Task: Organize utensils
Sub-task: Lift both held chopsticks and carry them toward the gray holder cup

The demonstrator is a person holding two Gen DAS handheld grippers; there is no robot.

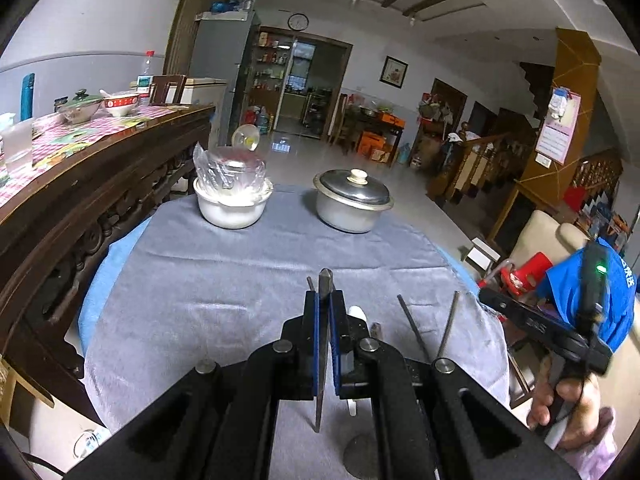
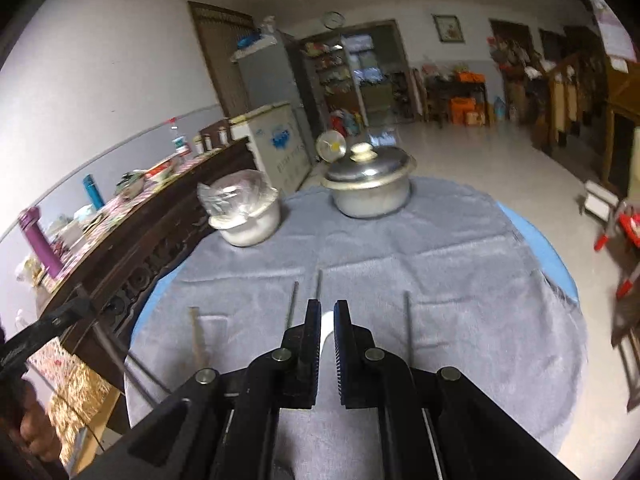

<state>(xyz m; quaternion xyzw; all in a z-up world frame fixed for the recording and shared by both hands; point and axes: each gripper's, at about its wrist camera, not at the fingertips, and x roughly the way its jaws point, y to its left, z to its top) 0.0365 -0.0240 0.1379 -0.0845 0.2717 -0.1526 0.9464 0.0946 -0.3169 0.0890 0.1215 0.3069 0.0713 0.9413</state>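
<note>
My left gripper is shut on a flat metal utensil. The utensil stands edge-on between the blue pads, its pointed tip poking out past the fingertips. Under and just right of that gripper a white spoon lies on the grey cloth. Two thin metal chopsticks lie to its right. My right gripper hovers over the cloth, its jaws nearly together and nothing gripped. The white spoon shows through the narrow slit. Chopsticks lie on either side of it, and a wooden stick lies to the left.
At the far edge stand a white pot topped with a plastic-wrapped tin and a lidded metal pot. A dark carved sideboard crowded with dishes borders the table's left side. A red stool sits past the right edge.
</note>
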